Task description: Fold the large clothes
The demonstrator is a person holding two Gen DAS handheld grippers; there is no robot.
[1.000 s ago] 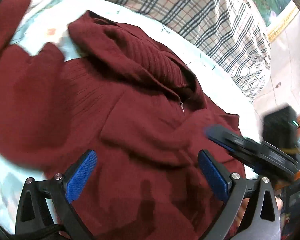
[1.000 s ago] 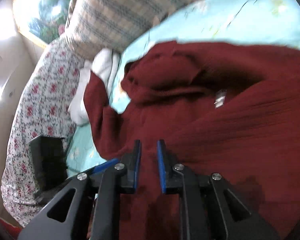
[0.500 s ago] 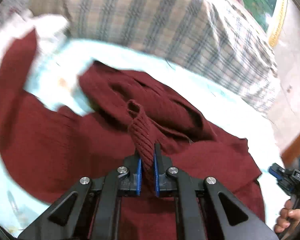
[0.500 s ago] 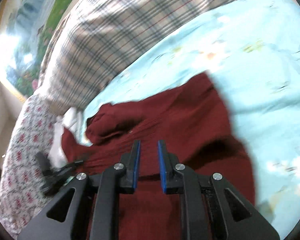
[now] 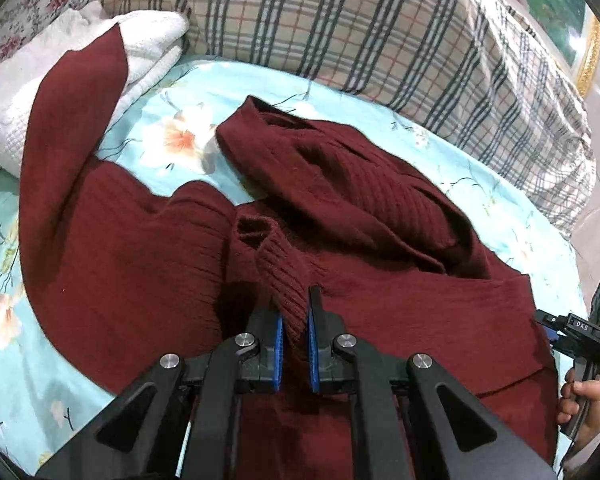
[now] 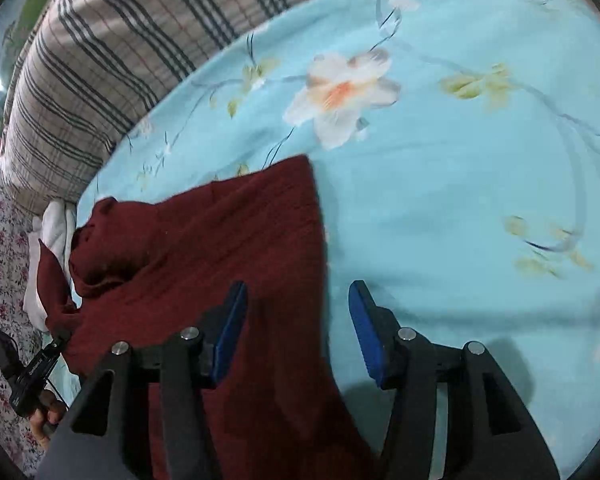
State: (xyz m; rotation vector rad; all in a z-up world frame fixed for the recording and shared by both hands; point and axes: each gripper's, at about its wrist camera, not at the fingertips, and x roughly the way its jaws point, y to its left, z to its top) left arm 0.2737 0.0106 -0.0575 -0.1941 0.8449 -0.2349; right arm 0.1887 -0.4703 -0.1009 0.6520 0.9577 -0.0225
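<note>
Maroon ribbed knit sweater [image 5: 148, 264] sprawls below the plaid pillow [image 5: 340, 28], its cuff pinched in the left gripper [image 5: 294, 340] while the right gripper [image 6: 296, 332] gapes empty, so tugging could drag everything askew.

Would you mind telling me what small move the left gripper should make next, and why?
Probably carry the cuff across the sweater's body: the left gripper is shut on the ribbed sleeve cuff, and the maroon sweater lies spread beyond it. The right gripper is open.

Left gripper [image 5: 294, 330] clamped, right gripper [image 6: 296, 328] spread.
</note>
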